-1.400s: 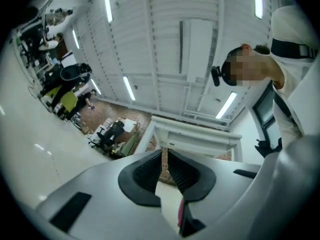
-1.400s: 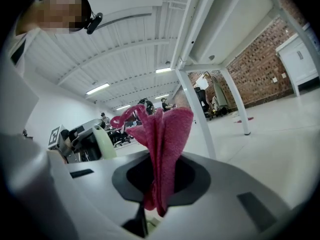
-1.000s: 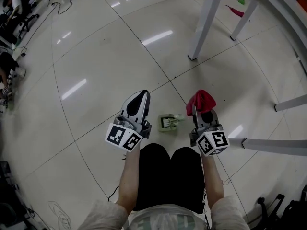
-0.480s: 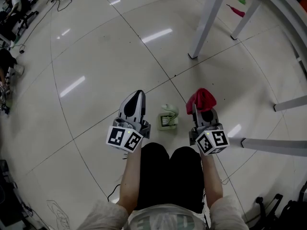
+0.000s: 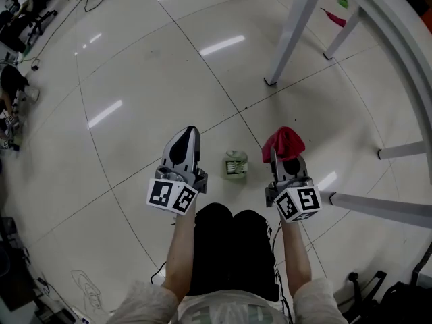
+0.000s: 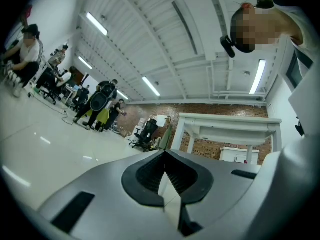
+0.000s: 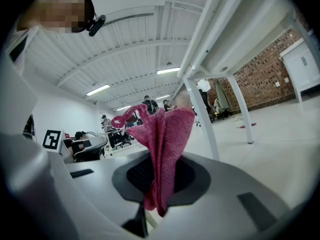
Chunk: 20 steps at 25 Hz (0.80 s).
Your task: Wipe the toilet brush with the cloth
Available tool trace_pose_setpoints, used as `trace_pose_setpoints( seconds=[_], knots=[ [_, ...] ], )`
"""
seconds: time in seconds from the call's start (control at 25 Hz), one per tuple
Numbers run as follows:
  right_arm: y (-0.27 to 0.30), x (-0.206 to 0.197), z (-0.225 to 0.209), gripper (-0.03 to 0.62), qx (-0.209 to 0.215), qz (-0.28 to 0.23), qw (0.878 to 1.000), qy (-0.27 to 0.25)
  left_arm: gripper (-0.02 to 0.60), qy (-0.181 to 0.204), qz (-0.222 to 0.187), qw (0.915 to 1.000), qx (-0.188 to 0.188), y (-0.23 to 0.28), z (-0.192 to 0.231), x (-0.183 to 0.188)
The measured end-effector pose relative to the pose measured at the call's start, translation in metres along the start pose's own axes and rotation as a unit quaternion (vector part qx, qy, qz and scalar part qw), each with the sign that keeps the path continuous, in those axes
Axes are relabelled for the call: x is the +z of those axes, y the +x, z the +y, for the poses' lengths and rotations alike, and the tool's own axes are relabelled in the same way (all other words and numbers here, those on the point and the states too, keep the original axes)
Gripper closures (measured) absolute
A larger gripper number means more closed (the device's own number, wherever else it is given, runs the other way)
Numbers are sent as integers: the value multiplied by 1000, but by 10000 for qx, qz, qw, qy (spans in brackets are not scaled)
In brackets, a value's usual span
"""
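I am pinching the crumpled pink cloth [image 5: 283, 141] in my right tongs [image 5: 285, 160], my left tongs [image 5: 183, 140] closed on nothing, the pale green plastic toilet brush [image 5: 235, 165] lying between them below.

Cloth [image 5: 283, 142]: pink-red terry, bunched and folded, pinched between the jaws of the right gripper [image 5: 285, 160]; most of it sticks up past the tips, a short end hangs back between the pads

Toilet brush [image 5: 235, 164]: pale green with white, on the floor tile, well apart from the cloth; seen from above, head and holder can't be told apart
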State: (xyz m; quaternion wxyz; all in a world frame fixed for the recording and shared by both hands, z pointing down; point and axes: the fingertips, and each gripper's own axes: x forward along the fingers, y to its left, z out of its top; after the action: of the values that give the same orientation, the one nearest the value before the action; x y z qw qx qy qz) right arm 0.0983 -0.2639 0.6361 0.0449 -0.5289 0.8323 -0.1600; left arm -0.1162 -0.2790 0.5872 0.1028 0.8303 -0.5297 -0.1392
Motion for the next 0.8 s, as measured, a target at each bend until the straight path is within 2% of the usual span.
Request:
trace_pose_setpoints(
  seconds=[0.12, 0.24, 0.36, 0.44, 0.52, 0.56, 0.64, 0.8],
  knots=[
    [-14, 85, 33, 563, 36, 106, 9998, -144, 578, 55, 136, 9999, 32, 5, -32, 82],
    [-26, 191, 77, 563, 116, 74, 9997, -210, 578, 98, 199, 9997, 83, 3, -69, 181],
    [-52, 325, 137, 563, 141, 54, 9994, -304, 578, 211, 200, 9996, 73, 2, -124, 318],
    [-78, 417, 179, 563, 127, 54, 9989, -440, 578, 538, 222, 9983, -61, 2, -171, 415],
    [-100, 489, 212, 563, 124, -69, 9985, -520, 578, 832, 123, 9962, -228, 2, -208, 492],
    [-110, 512, 224, 563, 138, -152, 9982, -555, 578, 902, 55, 9956, -263, 0, -219, 517],
    [-125, 537, 242, 563, 190, -276, 9974, -638, 578, 858, -68, 9959, -290, -7, -231, 543],
    [-142, 539, 262, 563, 212, -325, 9967, -708, 578, 808, -82, 9958, -424, -32, -241, 548]
  ],
)
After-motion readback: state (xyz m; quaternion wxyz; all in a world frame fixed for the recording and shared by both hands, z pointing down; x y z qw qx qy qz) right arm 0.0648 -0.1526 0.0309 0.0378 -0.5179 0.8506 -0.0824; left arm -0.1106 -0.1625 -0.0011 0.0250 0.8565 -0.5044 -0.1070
